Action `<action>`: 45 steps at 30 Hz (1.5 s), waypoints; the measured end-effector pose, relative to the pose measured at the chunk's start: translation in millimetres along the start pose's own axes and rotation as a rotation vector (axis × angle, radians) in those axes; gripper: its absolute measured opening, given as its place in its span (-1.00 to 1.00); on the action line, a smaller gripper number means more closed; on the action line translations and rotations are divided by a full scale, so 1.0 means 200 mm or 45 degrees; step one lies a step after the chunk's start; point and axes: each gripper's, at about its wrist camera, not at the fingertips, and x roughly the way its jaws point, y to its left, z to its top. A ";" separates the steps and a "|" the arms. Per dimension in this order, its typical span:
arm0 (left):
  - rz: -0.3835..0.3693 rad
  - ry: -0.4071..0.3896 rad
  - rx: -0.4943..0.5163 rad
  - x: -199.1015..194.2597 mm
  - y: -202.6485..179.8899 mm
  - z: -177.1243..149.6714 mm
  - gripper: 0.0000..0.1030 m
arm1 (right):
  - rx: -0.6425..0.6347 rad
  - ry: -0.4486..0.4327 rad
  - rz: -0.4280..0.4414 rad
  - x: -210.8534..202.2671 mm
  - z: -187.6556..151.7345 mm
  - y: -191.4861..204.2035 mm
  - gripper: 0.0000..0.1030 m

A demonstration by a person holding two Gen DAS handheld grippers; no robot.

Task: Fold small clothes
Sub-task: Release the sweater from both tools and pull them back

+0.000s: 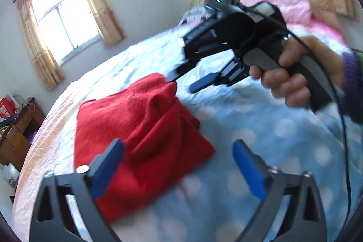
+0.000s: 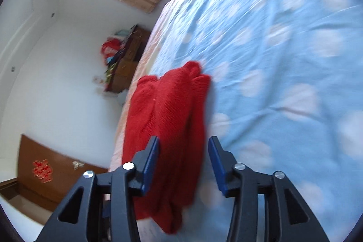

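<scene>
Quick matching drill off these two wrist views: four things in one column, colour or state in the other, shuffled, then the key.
Column 1
1. red garment
2. bedsheet
3. left gripper
4. curtains

Column 2
A. tan, hanging beside the window
B. jaws wide apart, nothing between them
C. light blue with pale spots
D. folded, lying on the bed

Pairs: 1-D, 2-C, 3-B, 4-A
</scene>
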 end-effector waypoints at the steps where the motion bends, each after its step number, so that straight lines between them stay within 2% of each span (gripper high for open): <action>1: -0.003 -0.005 -0.009 -0.06 0.02 -0.05 1.00 | -0.020 -0.025 -0.063 -0.05 -0.02 0.02 -0.09; 3: -0.003 0.028 -0.055 -0.11 0.08 -0.12 1.00 | -0.117 -0.135 -0.249 -0.17 -0.08 0.12 -0.09; 4: -0.006 0.063 -0.118 -0.14 0.13 -0.16 1.00 | -0.177 -0.184 -0.293 -0.21 -0.11 0.18 -0.09; 7: -0.003 0.127 -0.303 -0.17 0.29 -0.24 1.00 | -0.343 -0.221 -0.248 -0.26 -0.21 0.38 -0.12; 11: 0.012 0.190 -0.497 -0.17 0.45 -0.27 1.00 | -0.498 -0.124 -0.171 -0.15 -0.34 0.61 -0.24; 13: 0.017 0.191 -0.542 -0.20 0.46 -0.27 1.00 | -0.551 -0.077 -0.164 -0.07 -0.39 0.66 -0.25; 15: 0.055 0.176 -0.555 -0.25 0.47 -0.29 1.00 | -0.560 -0.015 -0.183 0.01 -0.44 0.65 -0.27; 16: 0.063 0.175 -0.555 -0.27 0.47 -0.30 1.00 | -0.553 0.019 -0.196 0.04 -0.47 0.63 -0.36; 19: 0.069 0.189 -0.574 -0.26 0.52 -0.34 1.00 | -0.499 0.066 -0.284 0.06 -0.53 0.48 -0.38; 20: 0.070 0.195 -0.580 -0.26 0.52 -0.35 1.00 | -0.444 0.065 -0.293 0.04 -0.55 0.39 -0.50; 22: 0.072 0.219 -0.595 -0.24 0.55 -0.37 1.00 | -0.364 0.014 -0.230 -0.04 -0.56 0.31 -0.51; 23: 0.071 0.230 -0.601 -0.23 0.56 -0.38 1.00 | -0.323 0.020 -0.284 -0.07 -0.57 0.26 -0.51; 25: 0.079 0.251 -0.618 -0.21 0.58 -0.39 1.00 | -0.288 0.021 -0.287 -0.12 -0.59 0.23 -0.51; 26: 0.087 0.257 -0.624 -0.21 0.59 -0.39 1.00 | -0.288 0.004 -0.327 -0.16 -0.60 0.24 -0.51; 28: 0.107 0.252 -0.644 -0.21 0.62 -0.39 1.00 | -0.375 -0.066 -0.416 -0.22 -0.60 0.33 -0.51; 29: 0.115 0.248 -0.658 -0.21 0.63 -0.38 1.00 | -0.454 -0.151 -0.475 -0.27 -0.59 0.42 -0.51; 31: 0.113 0.243 -0.683 -0.19 0.67 -0.36 1.00 | -0.550 -0.236 -0.500 -0.30 -0.57 0.54 -0.51; 35: 0.140 0.221 -0.688 -0.13 0.72 -0.23 1.00 | -0.705 -0.265 -0.456 -0.17 -0.50 0.74 -0.51; 37: 0.144 0.226 -0.690 -0.06 0.75 -0.16 1.00 | -0.722 -0.245 -0.449 -0.06 -0.47 0.75 -0.51; 41: 0.139 0.277 -0.711 0.09 0.76 -0.13 1.00 | -0.584 -0.095 -0.481 0.15 -0.45 0.55 -0.51; 45: 0.117 0.329 -0.729 0.20 0.75 -0.20 1.00 | -0.494 -0.146 -0.329 0.03 -0.54 0.39 -0.51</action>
